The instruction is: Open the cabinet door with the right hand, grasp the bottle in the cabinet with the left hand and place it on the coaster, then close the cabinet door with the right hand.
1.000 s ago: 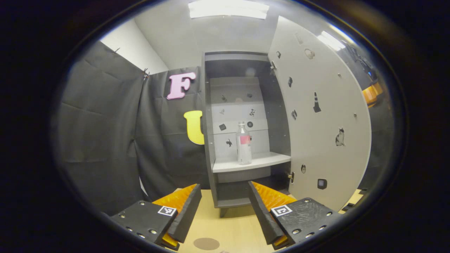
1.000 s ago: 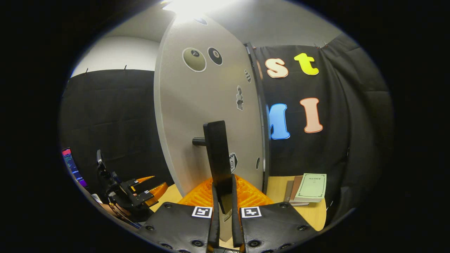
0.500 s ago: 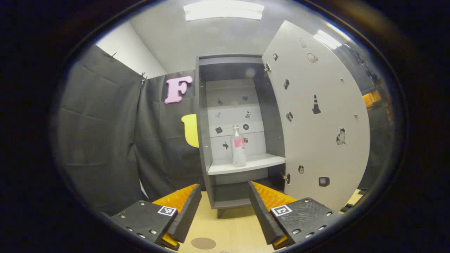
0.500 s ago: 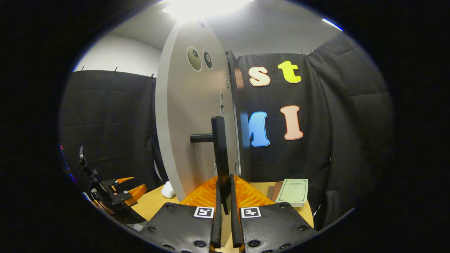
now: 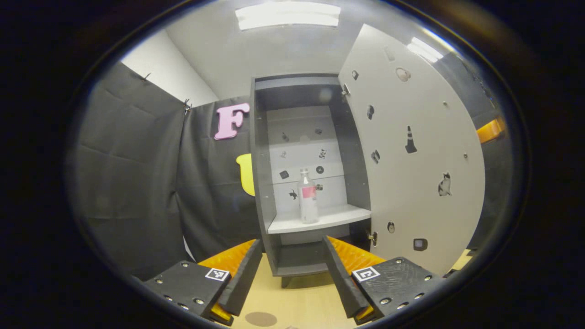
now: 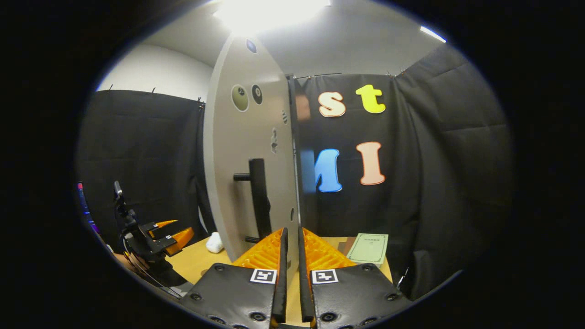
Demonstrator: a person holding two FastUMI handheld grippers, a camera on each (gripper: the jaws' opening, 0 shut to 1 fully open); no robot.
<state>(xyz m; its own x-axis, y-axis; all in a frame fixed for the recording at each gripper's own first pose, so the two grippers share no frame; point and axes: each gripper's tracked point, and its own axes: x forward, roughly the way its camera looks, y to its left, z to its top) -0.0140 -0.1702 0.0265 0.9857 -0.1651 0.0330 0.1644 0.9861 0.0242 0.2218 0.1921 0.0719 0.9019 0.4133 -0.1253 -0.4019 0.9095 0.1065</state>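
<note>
Cabinet door (image 5: 411, 151) open now; bottle (image 5: 308, 201) on shelf, ungrabbed. We've got left gripper (image 5: 292, 274) spread wide, right gripper (image 6: 290, 274) nearly pinched, holding nothing. Coaster (image 5: 261, 318) + closing left.

1. The bottle (image 5: 308, 203) is clear, glossy plastic with a paper-like label.
2. The cabinet door (image 5: 413, 160) is smooth and matt, with flat stickers on it.
3. The handle (image 6: 258, 198) looks matt black.
4. The table (image 5: 301, 301) has a pale wood finish.
5. The booklet (image 6: 370, 249) has a matt paper cover.
</note>
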